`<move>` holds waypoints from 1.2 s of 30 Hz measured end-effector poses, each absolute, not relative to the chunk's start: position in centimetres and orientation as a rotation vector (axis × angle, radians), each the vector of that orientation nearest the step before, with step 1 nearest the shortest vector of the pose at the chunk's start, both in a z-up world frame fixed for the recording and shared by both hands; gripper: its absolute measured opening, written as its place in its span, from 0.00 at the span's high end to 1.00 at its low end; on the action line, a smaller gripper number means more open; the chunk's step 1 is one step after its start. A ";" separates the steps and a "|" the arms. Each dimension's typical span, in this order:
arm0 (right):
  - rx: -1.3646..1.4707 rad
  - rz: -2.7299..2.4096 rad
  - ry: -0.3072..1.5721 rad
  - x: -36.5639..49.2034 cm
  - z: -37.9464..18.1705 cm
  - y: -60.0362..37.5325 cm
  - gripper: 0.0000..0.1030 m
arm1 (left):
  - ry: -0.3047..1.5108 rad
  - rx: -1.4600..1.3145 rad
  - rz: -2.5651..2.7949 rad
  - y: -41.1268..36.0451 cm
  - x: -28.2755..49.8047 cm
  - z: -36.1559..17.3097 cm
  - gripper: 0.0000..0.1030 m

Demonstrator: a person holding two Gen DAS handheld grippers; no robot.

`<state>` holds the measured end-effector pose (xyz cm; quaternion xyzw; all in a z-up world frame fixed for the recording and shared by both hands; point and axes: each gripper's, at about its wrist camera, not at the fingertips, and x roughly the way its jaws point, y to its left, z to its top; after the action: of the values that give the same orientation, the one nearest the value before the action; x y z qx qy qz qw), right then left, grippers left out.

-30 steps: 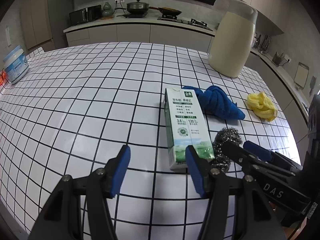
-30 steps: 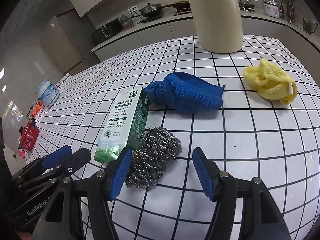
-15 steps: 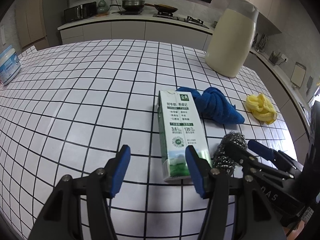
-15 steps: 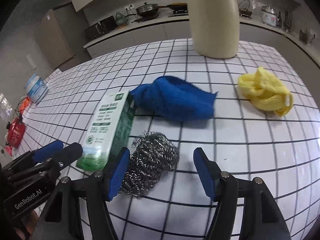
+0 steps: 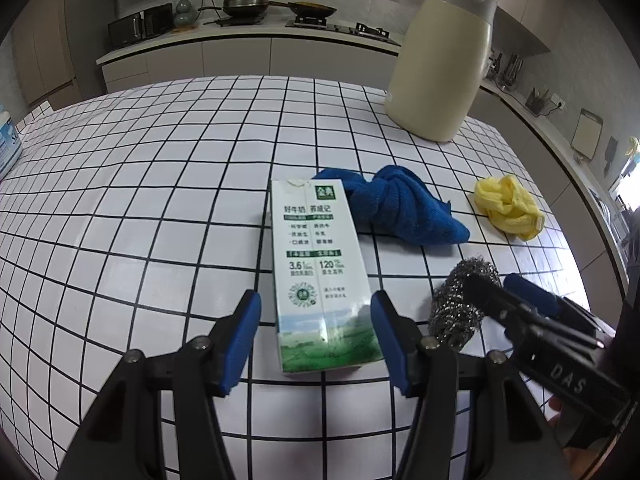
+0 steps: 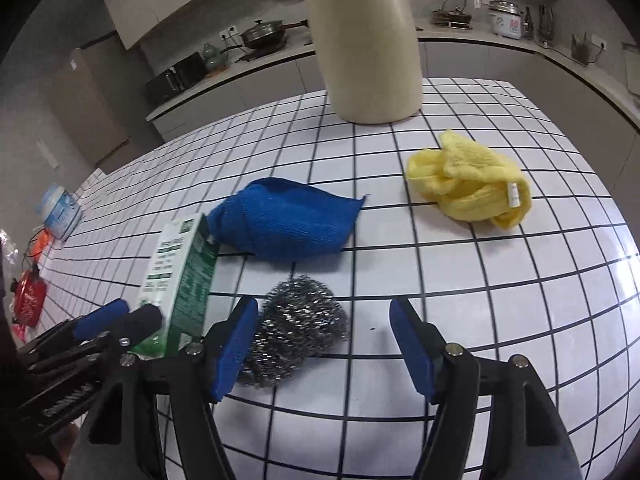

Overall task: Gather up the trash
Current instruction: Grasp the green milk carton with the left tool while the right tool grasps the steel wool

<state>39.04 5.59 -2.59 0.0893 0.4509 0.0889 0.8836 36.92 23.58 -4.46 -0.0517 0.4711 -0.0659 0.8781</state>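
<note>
Left wrist view shows the left tool hanging over the near end of the milk carton, which lies flat on the tiled worktop with its printed face up; the two blue pads stand apart, one on each long side of the carton, neither pressing on it yet. Just beside the carton lies the steel scourer, and the right tool is lined up on it, its jaws having just been opening, with the scourer sitting toward the left pad and a clear gap on the other side. A blue cloth touches the far end of the carton, a yellow cloth lies well apart near the worktop's edge, and a tall cream bin stands at the far side, likely where the trash goes. To do this step well, the left tool should probably come straight down so both pads straddle the carton's narrow width evenly, then close squarely on the side walls without crushing the thin card. The right tool would do better centred on the scourer before it closes, keeping clear of the carton and of the other tool, since the two work close together.
</note>
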 end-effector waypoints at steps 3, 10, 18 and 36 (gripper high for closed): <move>0.198 0.235 0.963 38.9 -3.0 6.8 0.31 | 0.982 -0.093 -0.119 23.6 36.9 -4.5 0.43; 0.183 0.232 0.993 39.1 -4.3 7.3 0.31 | 0.981 -0.103 -0.112 23.9 36.8 -4.6 0.43; 0.182 0.178 0.976 38.9 -4.1 5.1 0.44 | 0.997 -0.103 -0.147 22.5 37.4 -4.9 0.39; 0.229 0.192 0.977 39.5 -4.3 4.2 0.54 | 0.974 -0.107 -0.105 22.4 38.5 -6.7 0.44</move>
<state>39.47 4.22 -4.26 0.1094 0.4677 0.0920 0.8723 38.45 22.44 -6.65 -0.0512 0.4673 -0.0504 0.8812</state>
